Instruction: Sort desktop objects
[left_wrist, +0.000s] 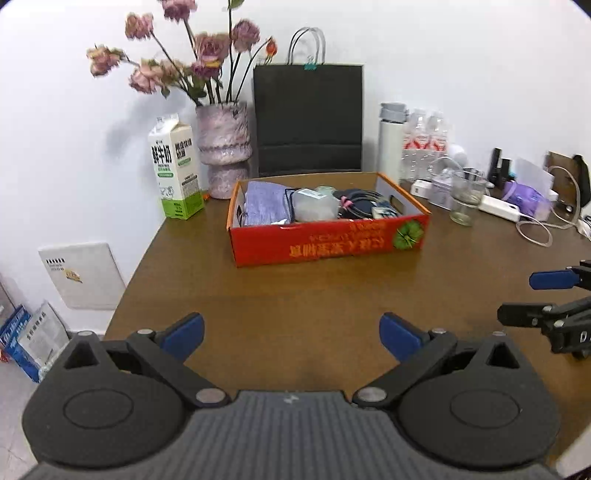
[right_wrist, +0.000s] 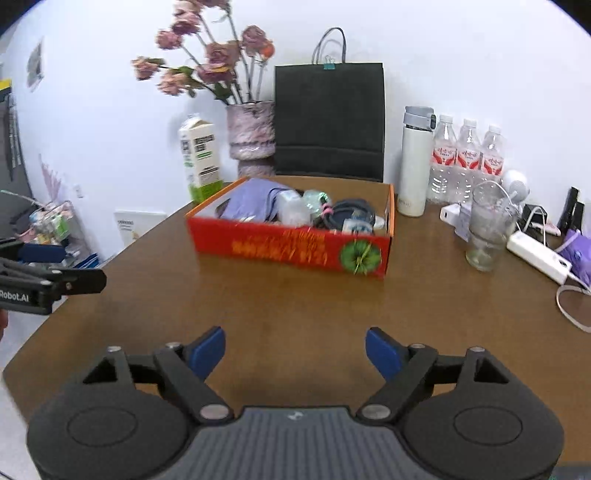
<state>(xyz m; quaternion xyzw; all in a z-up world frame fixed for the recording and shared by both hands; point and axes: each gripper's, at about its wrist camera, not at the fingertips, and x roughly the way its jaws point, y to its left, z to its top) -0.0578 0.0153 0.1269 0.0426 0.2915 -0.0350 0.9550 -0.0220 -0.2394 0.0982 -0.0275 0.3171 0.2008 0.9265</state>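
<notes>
Looking out along the left gripper (left_wrist: 291, 334), both blue pads are standing wide apart with nothing but bare brown table (left_wrist: 295, 288) between them, so this tool is carrying nothing. Straight ahead of it, well beyond the fingertips, the red cardboard box (left_wrist: 328, 240) is sitting open and already holding a folded lavender cloth (left_wrist: 264, 205), a clear plastic container (left_wrist: 314, 206) and a coil of dark cable (left_wrist: 360, 203). Off to the tool's right, the right gripper is reaching in from the frame edge, also empty. Farther right and behind the box, a drinking glass (left_wrist: 466, 197), a white power strip (left_wrist: 498, 208) and a purple item (left_wrist: 528, 199) are lying loose among cords. Switching to the right wrist view, the right gripper (right_wrist: 295, 350) is likewise gaping open over bare wood and gripping nothing. The box (right_wrist: 291, 247) is lying ahead and slightly left of it, the glass (right_wrist: 487, 229) ahead to its right, with a white flask (right_wrist: 415, 162) and three water bottles (right_wrist: 467, 158) against the wall. Judging by this, the sorting is looking largely done: several things are boxed and the stretch nearest both tools is clear. Whether the right-hand clutter is meant to go in too, I cannot tell.
</notes>
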